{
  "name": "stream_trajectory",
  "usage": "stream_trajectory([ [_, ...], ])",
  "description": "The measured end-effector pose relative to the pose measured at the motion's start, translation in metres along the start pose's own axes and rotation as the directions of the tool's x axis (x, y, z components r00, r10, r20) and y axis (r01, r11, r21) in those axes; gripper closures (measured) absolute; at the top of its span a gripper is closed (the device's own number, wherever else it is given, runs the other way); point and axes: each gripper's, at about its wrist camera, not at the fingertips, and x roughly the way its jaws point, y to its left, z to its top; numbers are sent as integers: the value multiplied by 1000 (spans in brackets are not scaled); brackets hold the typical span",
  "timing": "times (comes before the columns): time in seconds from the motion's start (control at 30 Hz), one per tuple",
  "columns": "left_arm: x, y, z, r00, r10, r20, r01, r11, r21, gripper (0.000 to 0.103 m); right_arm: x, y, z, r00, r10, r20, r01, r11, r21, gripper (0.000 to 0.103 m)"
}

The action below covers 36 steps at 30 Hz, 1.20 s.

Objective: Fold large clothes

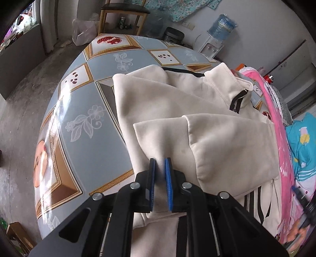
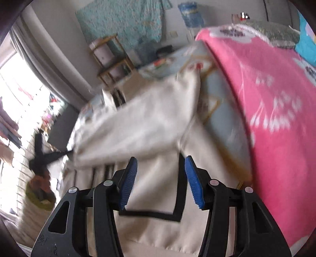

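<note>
A large cream garment (image 1: 177, 102) with a black zip and black stripes lies partly folded on a table (image 1: 83, 110) covered in a blue patterned cloth. My left gripper (image 1: 160, 166) is shut on a fold of the cream fabric at the garment's near edge, and the cloth runs up between its blue pads (image 1: 168, 178). In the blurred right wrist view, my right gripper (image 2: 161, 158) stands open above the cream garment (image 2: 142, 122). Nothing is between its blue pads (image 2: 194, 181), and a black trim line of the garment lies under them.
A pink patterned cloth (image 2: 276, 94) covers the table's right side, with a turquoise garment (image 1: 304, 142) beyond it. The table's left edge drops to a grey floor (image 1: 21, 110). A wooden stool (image 1: 122, 17) and a water dispenser (image 1: 217, 35) stand at the back.
</note>
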Motion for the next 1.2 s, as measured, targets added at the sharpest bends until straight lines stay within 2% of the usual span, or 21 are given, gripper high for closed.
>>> stream_trajectory([
  [0.1, 0, 0, 0, 1000, 7, 6, -7, 1000, 7, 93, 25, -15, 40, 1000, -18, -22, 18, 999, 31, 50],
  [0.23, 2, -2, -2, 1000, 14, 15, -14, 1000, 5, 92, 81, -42, 69, 995, -56, -78, 63, 993, 100, 50],
  [0.33, 1, 0, -3, 1000, 0, 27, 0, 1000, -6, 92, 118, -58, 77, 993, -46, -111, 63, 986, 155, 61],
  [0.4, 0, 1, -4, 999, -11, 36, 12, 1000, -6, 92, 130, -59, 77, 993, -12, -117, 32, 985, 170, 75],
  [0.43, -1, 1, -4, 999, -14, 42, 14, 1000, -3, 92, 130, -57, 76, 993, -16, -116, 35, 986, 163, 88],
  [0.47, -3, 1, -5, 998, -18, 56, 18, 1000, 4, 92, 128, -52, 75, 995, -28, -98, 43, 989, 144, 96],
  [0.57, -11, -1, -6, 993, -32, 110, 29, 999, 25, 92, 113, -36, 73, 997, -78, -24, 79, 995, 63, 98],
  [0.63, -11, -4, -7, 992, -12, 127, 6, 999, 45, 91, 114, -35, 73, 994, -108, -9, 108, 993, 48, 98],
  [0.73, 1, -6, -8, 994, 46, 97, -52, 997, 59, 88, 130, -43, 70, 984, -175, -36, 176, 984, 35, 98],
  [0.83, -7, -5, -11, 990, 50, 135, -58, 997, 55, 86, 125, -46, 69, 983, -182, -31, 184, 982, 47, 95],
  [0.93, -26, 0, -10, 975, 85, 207, -96, 995, 40, 86, 103, -33, 72, 962, -274, 21, 274, 962, -2, 69],
  [0.97, -33, 2, -9, 971, 84, 224, -94, 995, 34, 86, 98, -30, 72, 959, -282, 34, 282, 959, -16, 67],
  [1.0, -41, 4, -8, 967, 70, 244, -79, 996, 27, 86, 90, -23, 72, 959, -279, 51, 281, 959, -38, 67],
  [1.1, -51, -8, -5, 964, 29, 264, -48, 997, 66, 85, 75, 5, 62, 970, -228, 78, 237, 964, -124, 53],
  [1.2, -36, -31, -7, 981, -9, 195, -17, 991, 132, 77, 92, 41, 44, 982, -188, 23, 188, 947, -260, 51],
])
